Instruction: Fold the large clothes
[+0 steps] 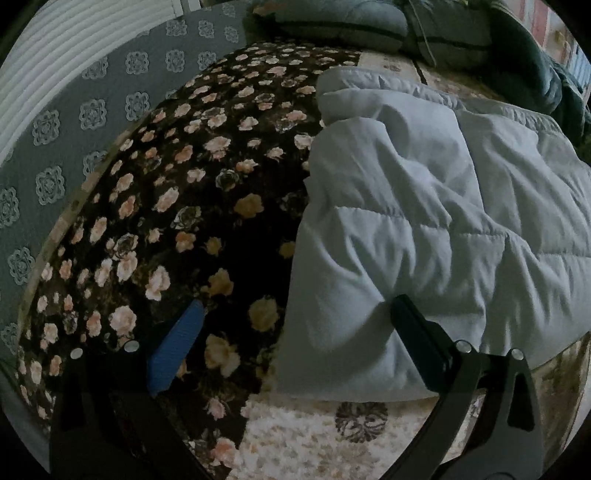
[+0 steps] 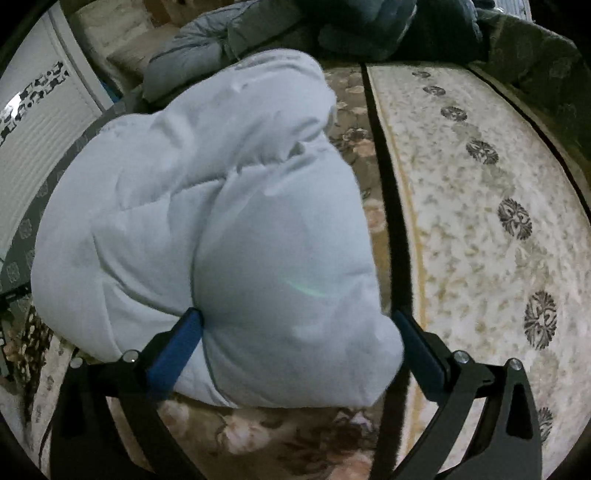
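A pale blue quilted puffy garment (image 1: 424, 221) lies rumpled on the soft surface, filling the right half of the left wrist view. My left gripper (image 1: 295, 332) is open at the garment's near left edge. Its blue-padded finger (image 1: 177, 347) is over the dark floral cloth, and the black finger (image 1: 417, 339) rests on the garment. In the right wrist view the same garment (image 2: 207, 221) is bunched into a thick mound. My right gripper (image 2: 295, 332) stands open, with the mound's near bulge lying between its fingers and touching the left pad (image 2: 177, 350).
A dark blanket with pink and yellow roses (image 1: 166, 206) lies left of the garment. A cream rug with dark medallions (image 2: 480, 221) runs along the right. Grey cushions and dark clothing (image 1: 340, 22) are piled at the back. A white ribbed panel (image 1: 37, 92) stands far left.
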`<control>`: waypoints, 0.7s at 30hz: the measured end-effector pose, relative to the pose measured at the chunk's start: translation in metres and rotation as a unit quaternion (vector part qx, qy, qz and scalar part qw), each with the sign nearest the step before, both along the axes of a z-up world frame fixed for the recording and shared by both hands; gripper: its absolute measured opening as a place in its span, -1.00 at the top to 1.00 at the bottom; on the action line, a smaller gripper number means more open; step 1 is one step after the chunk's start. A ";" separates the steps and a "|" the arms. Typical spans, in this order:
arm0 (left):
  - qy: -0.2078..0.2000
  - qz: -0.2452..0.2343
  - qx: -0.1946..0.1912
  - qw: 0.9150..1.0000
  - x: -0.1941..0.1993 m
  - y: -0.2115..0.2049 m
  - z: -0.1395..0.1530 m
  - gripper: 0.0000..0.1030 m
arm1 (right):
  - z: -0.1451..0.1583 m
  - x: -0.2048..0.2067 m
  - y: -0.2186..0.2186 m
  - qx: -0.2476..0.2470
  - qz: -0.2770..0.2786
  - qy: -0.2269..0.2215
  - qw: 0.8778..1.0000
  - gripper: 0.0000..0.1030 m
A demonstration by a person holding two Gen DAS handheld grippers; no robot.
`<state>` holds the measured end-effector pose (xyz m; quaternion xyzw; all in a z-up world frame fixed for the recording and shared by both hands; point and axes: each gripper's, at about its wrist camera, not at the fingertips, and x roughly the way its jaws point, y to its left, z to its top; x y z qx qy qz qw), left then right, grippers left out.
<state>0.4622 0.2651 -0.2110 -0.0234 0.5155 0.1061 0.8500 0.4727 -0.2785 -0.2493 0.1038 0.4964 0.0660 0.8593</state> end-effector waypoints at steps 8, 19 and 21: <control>0.003 -0.002 -0.003 1.000 0.003 0.000 -0.003 -0.94 | -0.003 0.017 0.021 -0.024 0.027 0.006 0.999 -0.96; 0.004 -0.003 -0.022 1.000 0.003 0.004 -0.004 -0.94 | -0.006 0.026 0.024 0.037 0.058 0.023 0.997 -0.02; 0.004 -0.008 -0.022 1.000 0.003 0.004 -0.005 -0.94 | -0.003 0.023 0.030 0.021 0.061 0.017 0.998 0.02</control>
